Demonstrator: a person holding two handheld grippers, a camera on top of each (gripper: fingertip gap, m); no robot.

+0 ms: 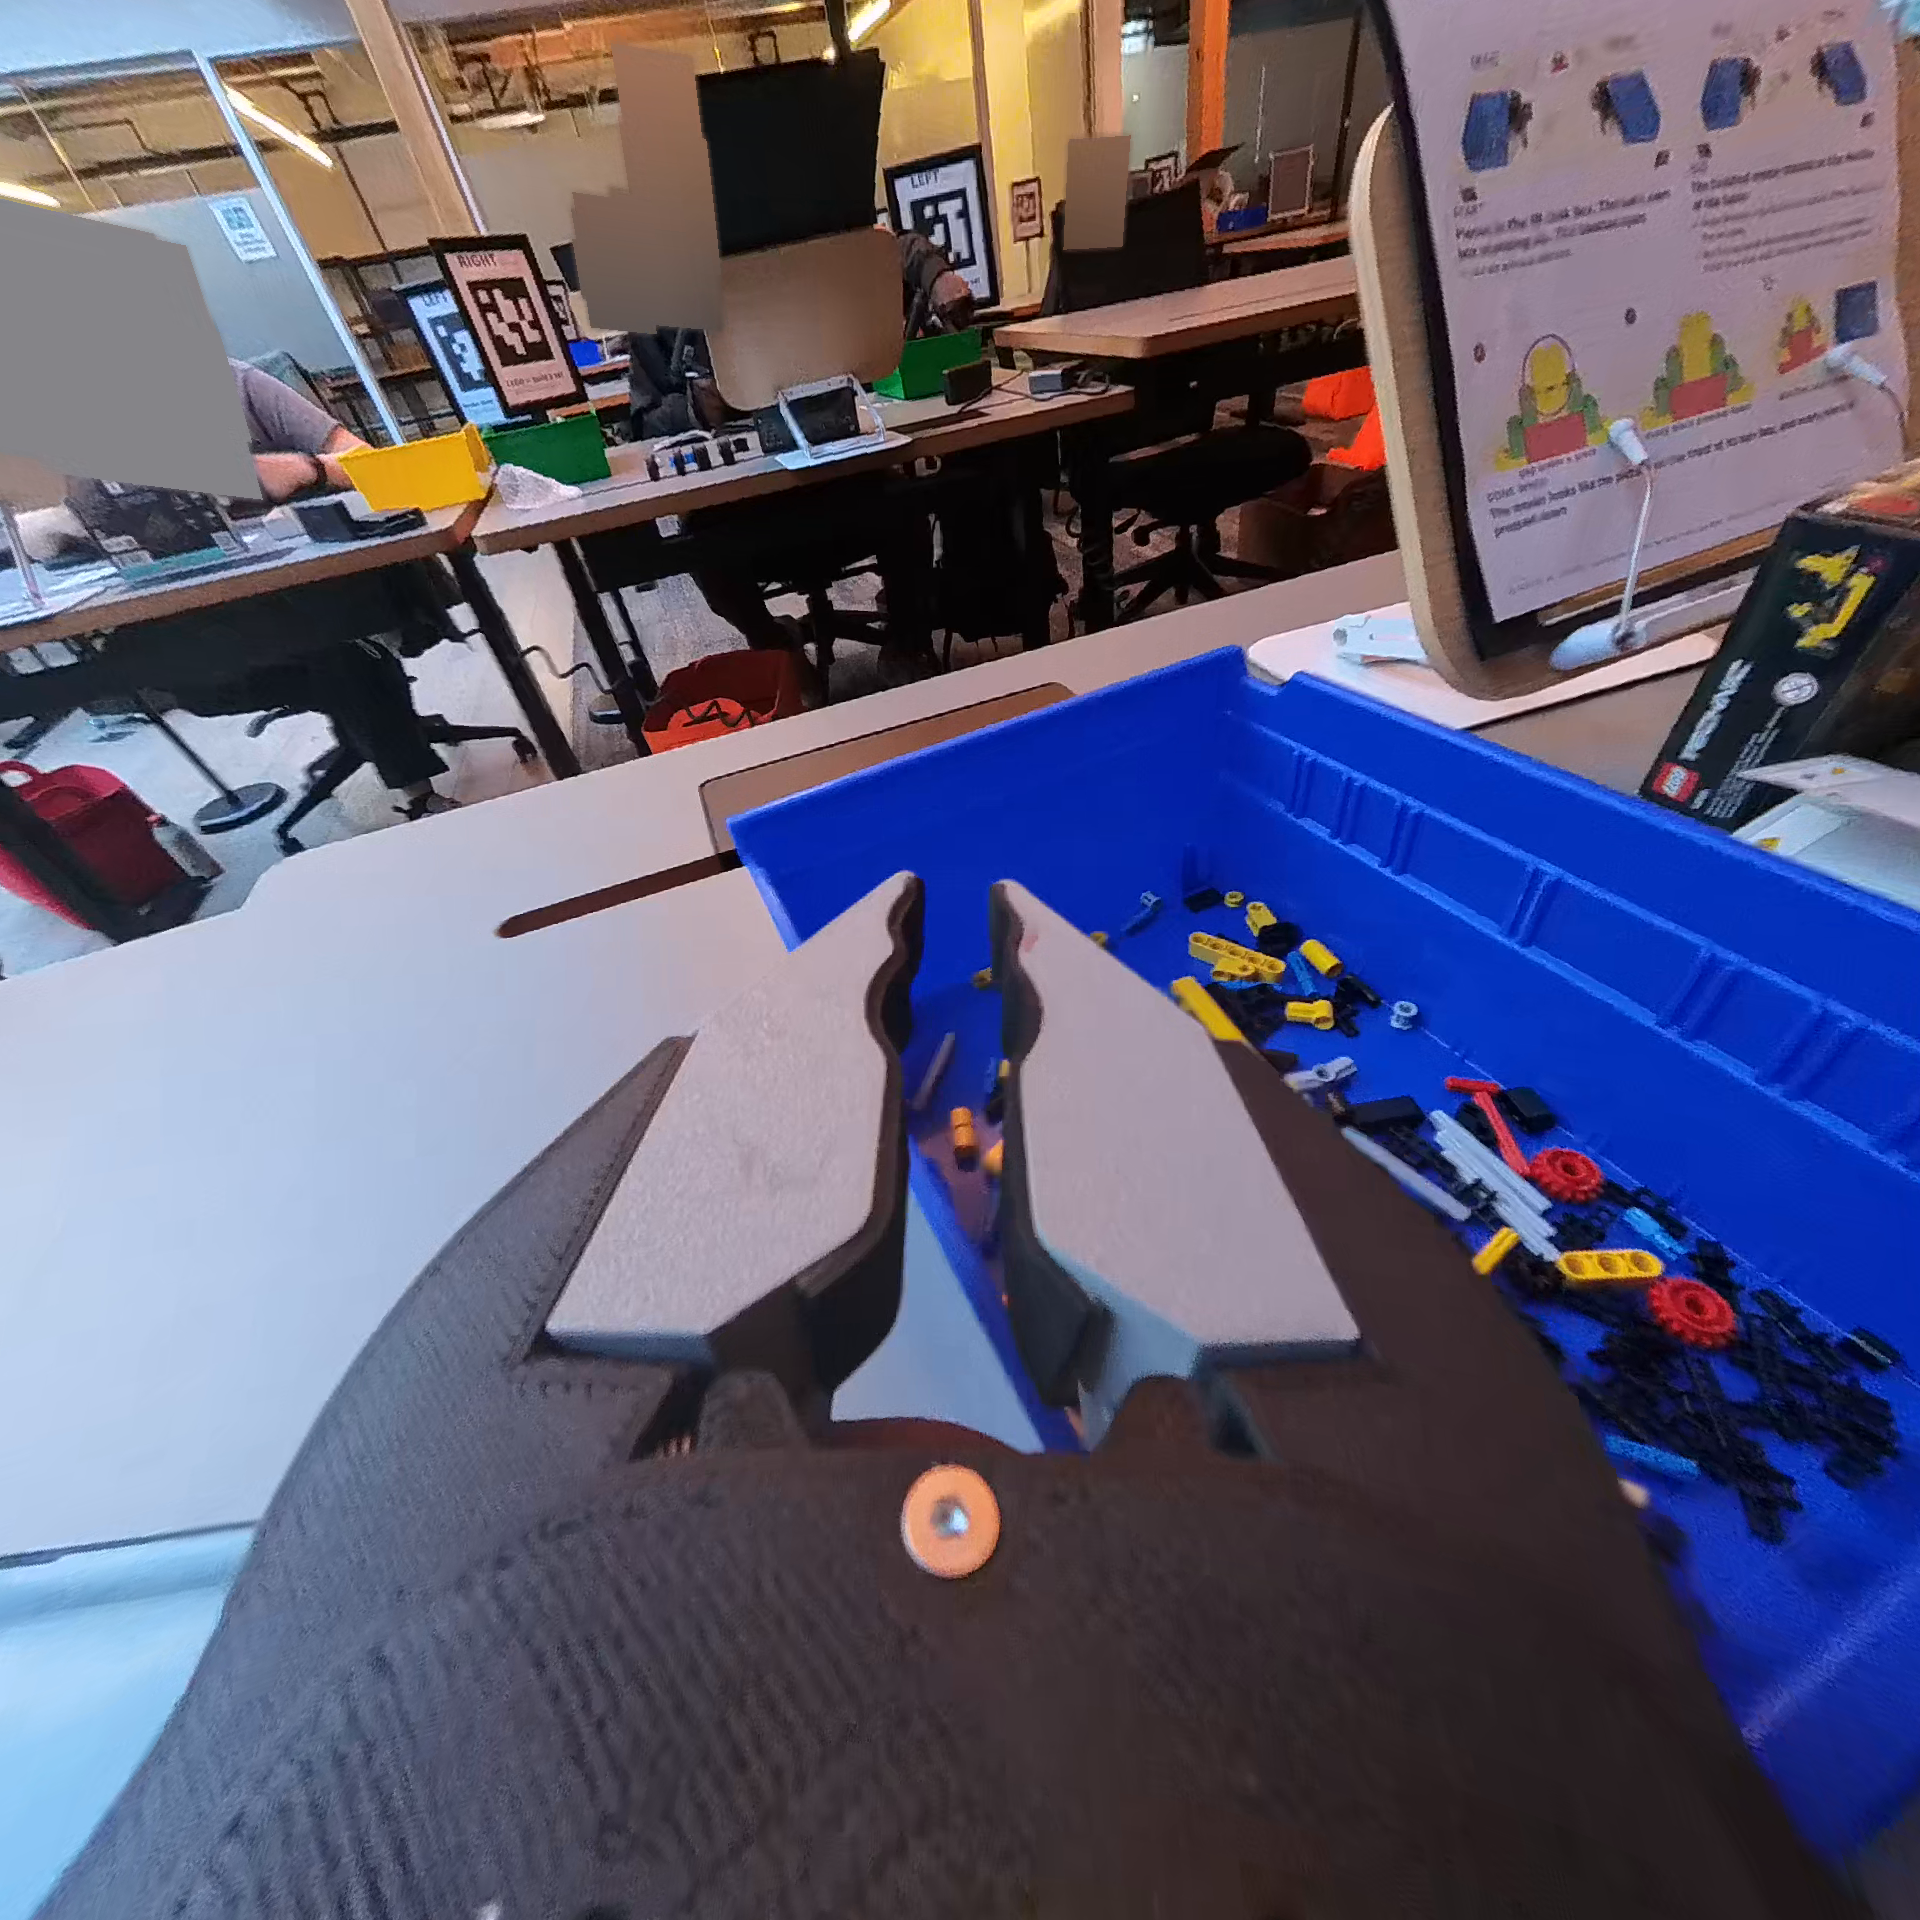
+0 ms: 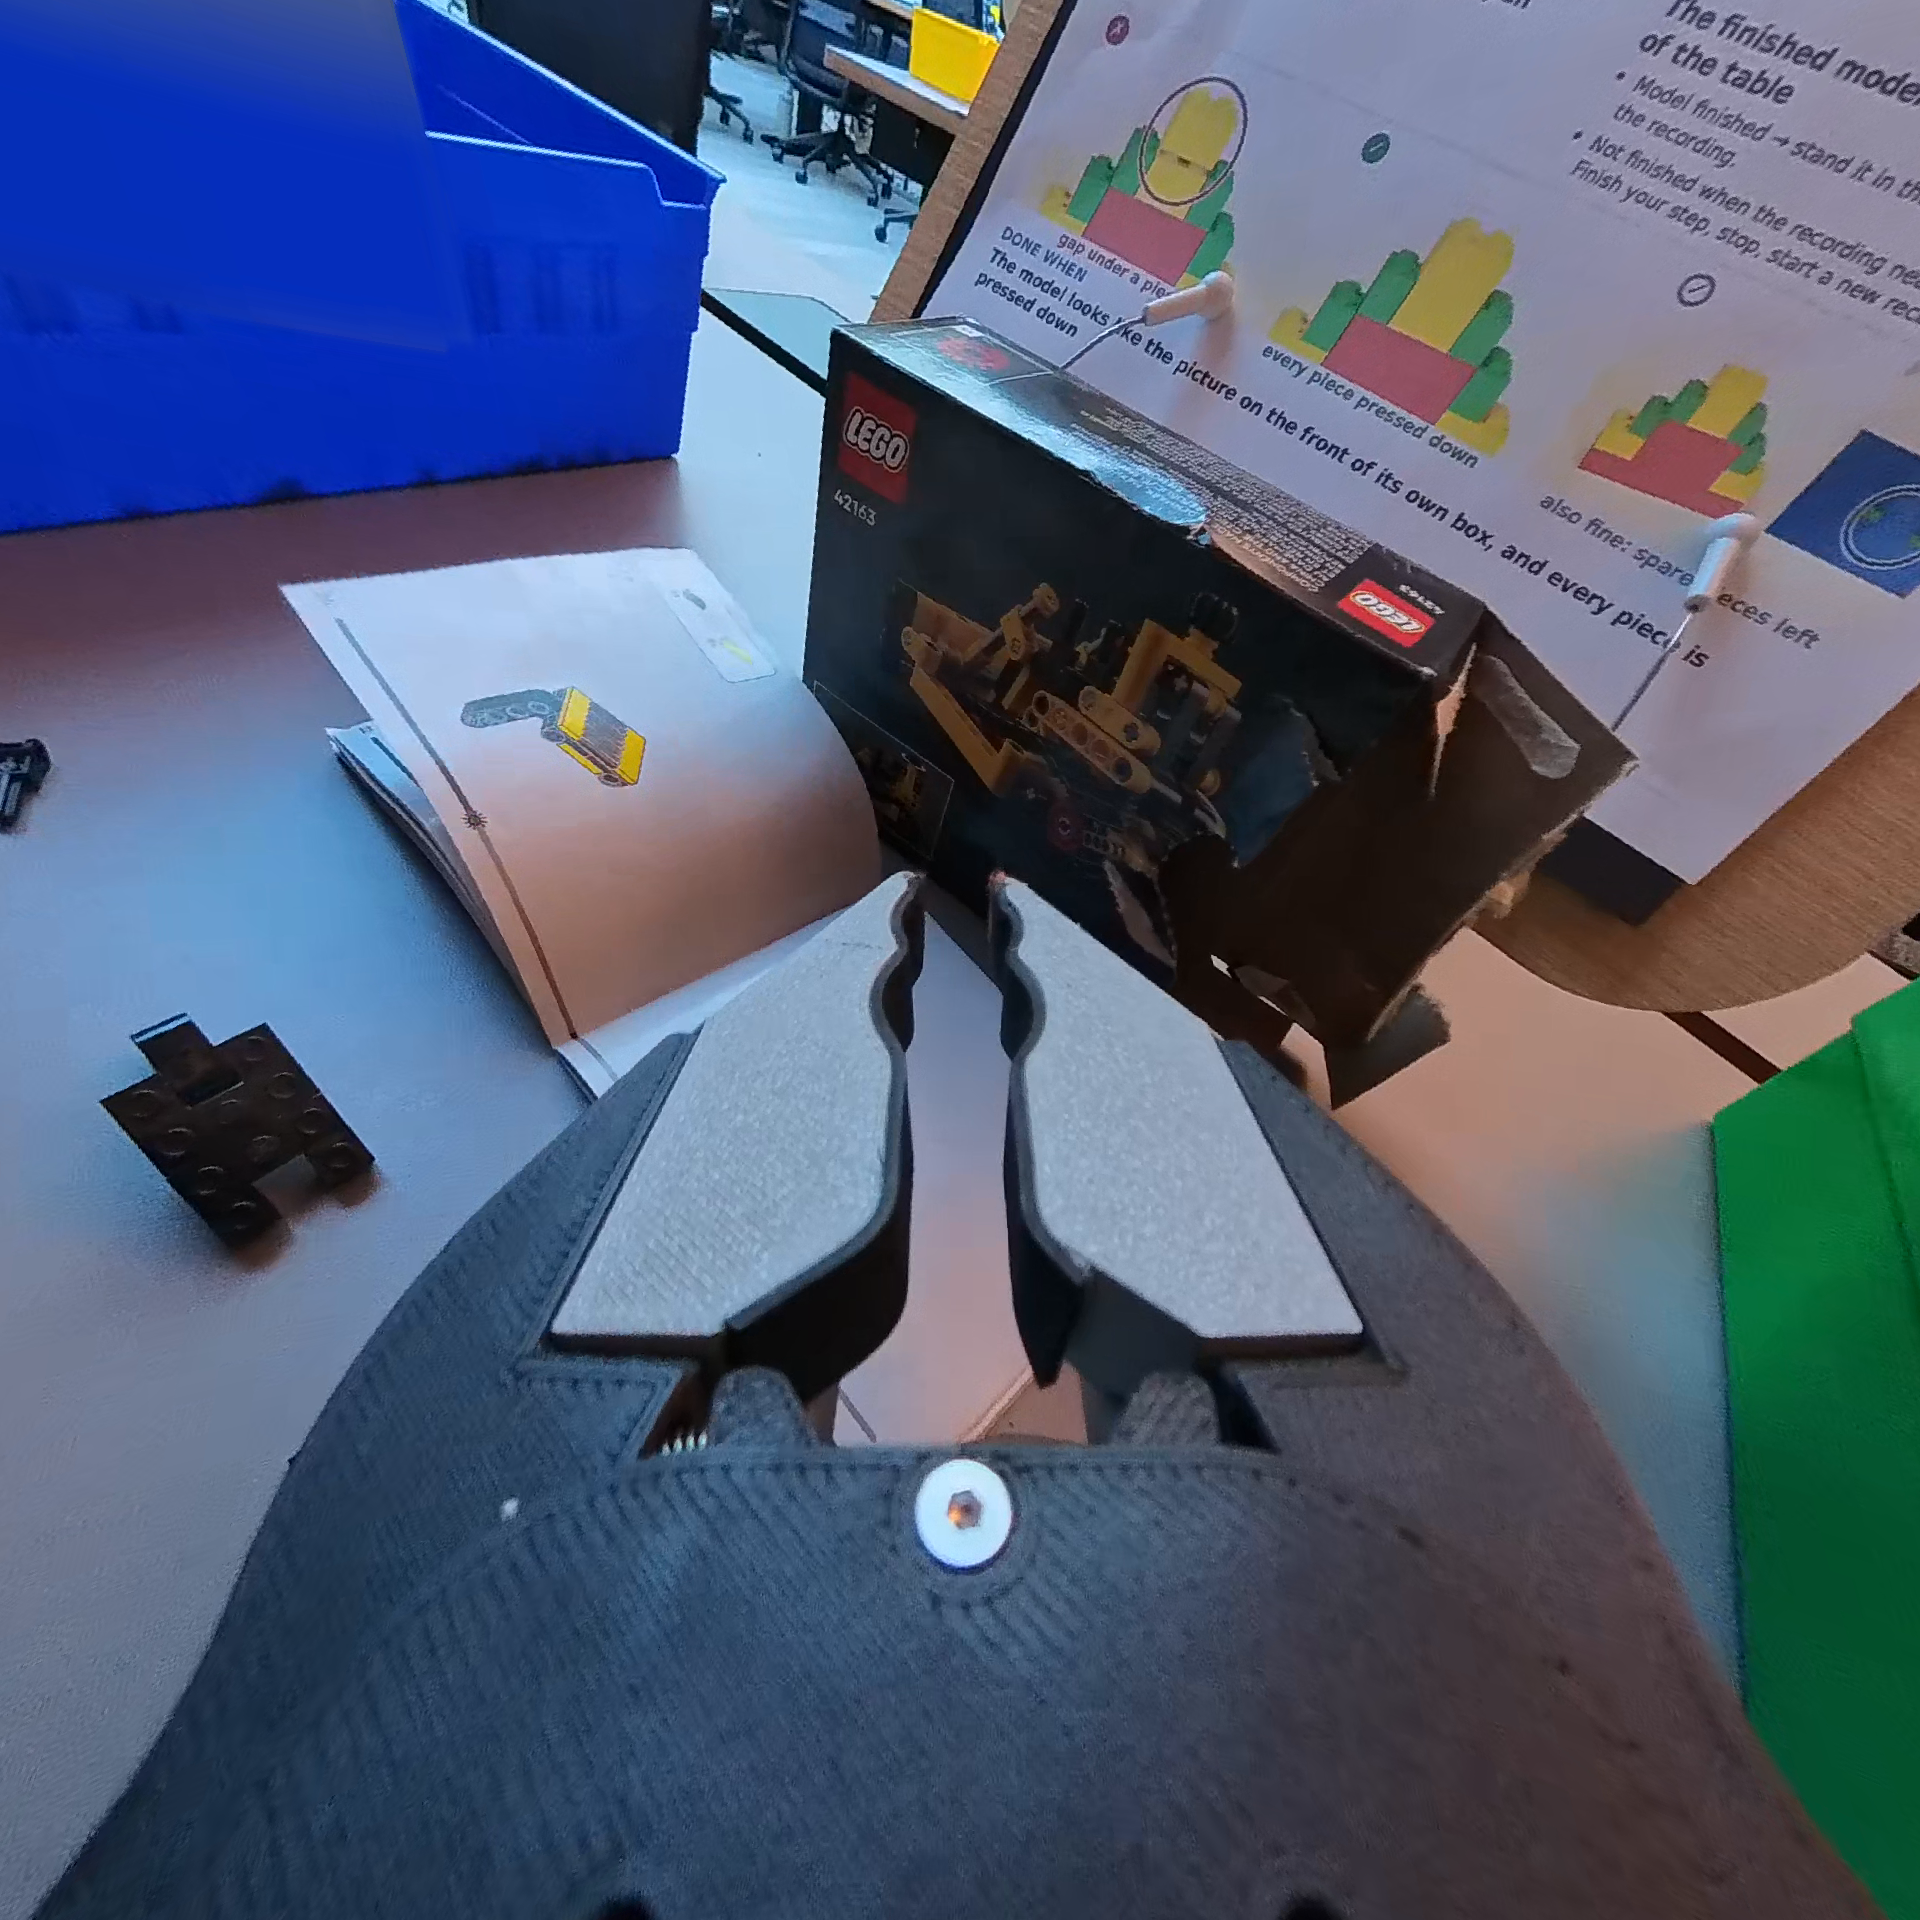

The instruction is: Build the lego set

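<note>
Hovering over the blue bin [image 1: 1351,790], left claw [image 1: 956,899] a little spread, pinching nothing. Looks like the picking step: choosing a piece from the loose lego pieces [image 1: 1538,1195] lying in the bin. Hanging over the open booklet [image 2: 582,748] on the tabletop [image 2: 156,935], right claw [image 2: 954,896] a little spread too, holding nothing. Lying nearby to the left, a flat black piece [image 2: 237,1127]; standing just behind the booklet, the lego box [image 2: 1091,665]. Next, probably: dipping the left claw down and closing on one small piece.
</note>
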